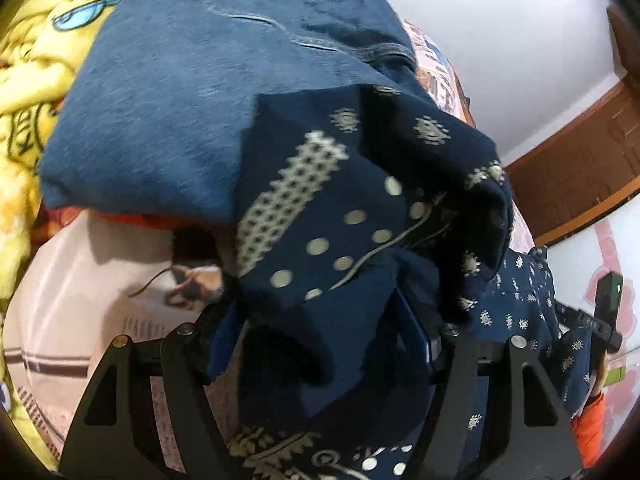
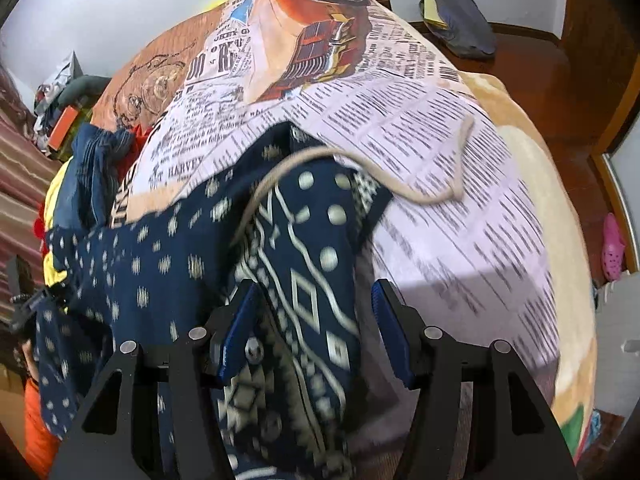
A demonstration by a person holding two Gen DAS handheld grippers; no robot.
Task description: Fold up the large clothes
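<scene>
"HARVEY" and a large "RE"-like headline on the newspaper-print bedsheet [image 2: 224, 120]; smaller print illegible

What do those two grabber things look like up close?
Both are black, with triangle-shaped cut-out linkages and round silver pins. The right gripper has blue pads inside its fingers. The left gripper shows a blue pad edge too. An orange sleeve peeks in behind it.

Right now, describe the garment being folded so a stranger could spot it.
On the bed with the newspaper-print blanket, look toward the clothes pile. The navy patterned garment lies draped at its edge. Unlike the plain blue denim beside it, it has cream dots, diamonds and a pale drawstring.
</scene>
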